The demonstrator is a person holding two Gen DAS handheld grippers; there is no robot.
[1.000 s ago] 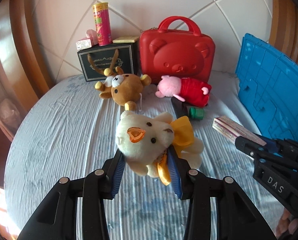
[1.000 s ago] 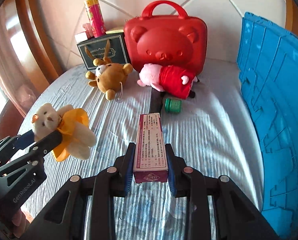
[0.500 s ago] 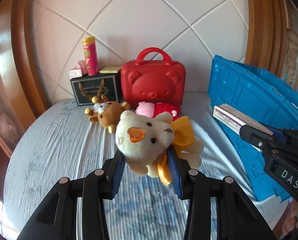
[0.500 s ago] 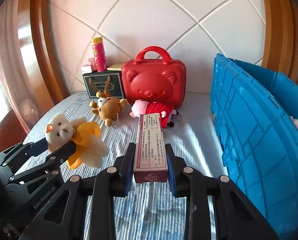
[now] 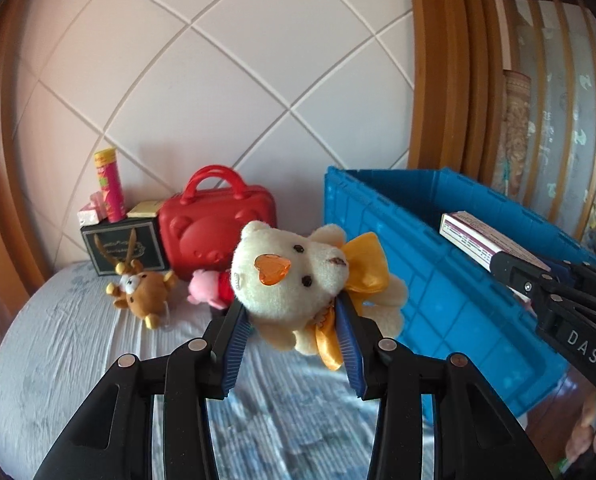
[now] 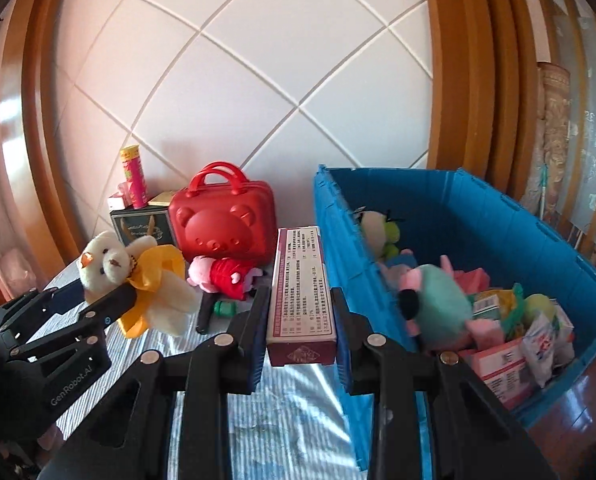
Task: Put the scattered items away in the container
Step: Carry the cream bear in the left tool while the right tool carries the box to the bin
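Observation:
My left gripper [image 5: 294,316] is shut on a cream teddy bear [image 5: 294,272] with a yellow bow and holds it in the air over the bed. It also shows in the right wrist view [image 6: 114,264]. My right gripper [image 6: 300,312] is shut on a long maroon and white box [image 6: 302,292], held beside the left wall of the blue crate [image 6: 510,208]. The box also shows in the left wrist view [image 5: 482,240], level with the crate's rim [image 5: 382,176]. The crate holds several plush toys and packets.
On the bed [image 5: 78,348] lie a brown reindeer plush [image 5: 142,292], a pink pig plush [image 6: 222,272] and a green-capped bottle [image 6: 224,308]. A red bear case [image 6: 222,220], a dark gift box [image 5: 122,244] and a pink tube [image 5: 110,184] stand at the headboard.
Both grippers have risen and swung right toward the blue crate with their loads. The crate's inside has come into the right wrist view.

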